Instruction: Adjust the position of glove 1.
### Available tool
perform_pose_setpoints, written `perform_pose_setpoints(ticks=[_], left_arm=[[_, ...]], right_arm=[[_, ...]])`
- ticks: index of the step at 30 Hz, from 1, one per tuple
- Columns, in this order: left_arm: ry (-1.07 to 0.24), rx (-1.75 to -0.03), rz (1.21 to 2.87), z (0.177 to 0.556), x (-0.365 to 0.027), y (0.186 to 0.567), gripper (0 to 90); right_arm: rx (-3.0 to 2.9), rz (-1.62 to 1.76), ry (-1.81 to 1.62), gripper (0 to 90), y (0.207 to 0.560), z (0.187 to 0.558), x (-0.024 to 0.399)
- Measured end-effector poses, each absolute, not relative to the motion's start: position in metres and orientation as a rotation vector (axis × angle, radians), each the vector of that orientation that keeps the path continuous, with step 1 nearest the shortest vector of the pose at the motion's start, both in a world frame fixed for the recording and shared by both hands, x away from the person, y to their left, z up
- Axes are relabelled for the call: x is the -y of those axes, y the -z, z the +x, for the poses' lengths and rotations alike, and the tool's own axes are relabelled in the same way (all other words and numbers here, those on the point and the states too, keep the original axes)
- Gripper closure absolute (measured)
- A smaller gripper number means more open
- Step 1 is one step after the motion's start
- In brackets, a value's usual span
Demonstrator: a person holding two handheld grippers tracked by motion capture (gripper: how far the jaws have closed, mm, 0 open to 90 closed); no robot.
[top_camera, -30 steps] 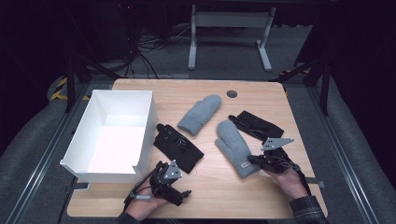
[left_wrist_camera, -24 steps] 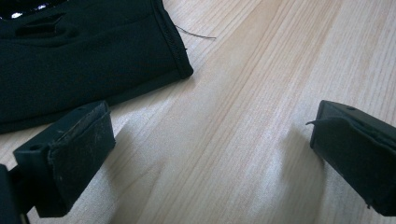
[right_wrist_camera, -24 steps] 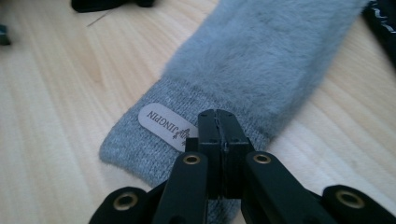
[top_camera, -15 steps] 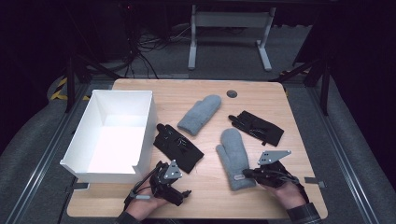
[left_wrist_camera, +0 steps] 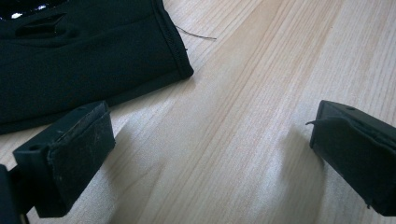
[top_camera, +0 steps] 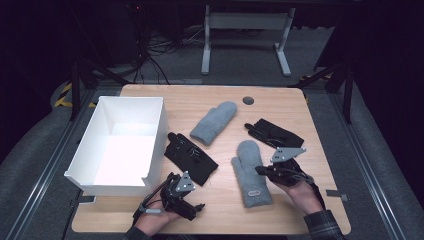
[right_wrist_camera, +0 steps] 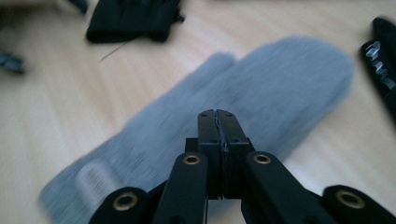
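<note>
Your view: surface [top_camera: 220, 205] pale wood, fine grain | box [top_camera: 90, 181] white | two mittens [top_camera: 251, 175] [top_camera: 214, 122] plain grey | two gloves [top_camera: 191, 157] [top_camera: 274, 132] black | your grippers [top_camera: 198, 206] [top_camera: 261, 170] black.

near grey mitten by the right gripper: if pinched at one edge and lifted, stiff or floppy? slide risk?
Probably floppy: the grey mitten lies limp and flat on the table, so it should drape from a pinch. Likely light, since it looks like thin fleece. The fuzzy surface probably grips rather than slips, though a push may drag or bunch it. The right gripper sits shut at its edge.
</note>
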State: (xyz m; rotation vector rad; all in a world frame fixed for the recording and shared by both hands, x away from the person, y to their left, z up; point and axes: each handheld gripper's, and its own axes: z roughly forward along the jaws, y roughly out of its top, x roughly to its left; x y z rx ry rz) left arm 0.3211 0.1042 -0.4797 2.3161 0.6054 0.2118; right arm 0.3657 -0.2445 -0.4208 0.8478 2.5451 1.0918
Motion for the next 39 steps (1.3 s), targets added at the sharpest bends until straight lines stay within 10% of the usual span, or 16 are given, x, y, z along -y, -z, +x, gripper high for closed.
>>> perform_pose_setpoints(ticks=[13, 39], left_arm=[[-0.212, -0.608, 2.317, 0.321, -0.104, 0.480, 0.2], [-0.212, -0.607, 2.317, 0.320, -0.104, 0.480, 0.2]], right_arm=[[-2.547, 0.894, -0.998, 90.0, 0.437, 0.413, 0.233], [-2.578, 0.938, -0.882, 90.0, 0.440, 0.372, 0.266]])
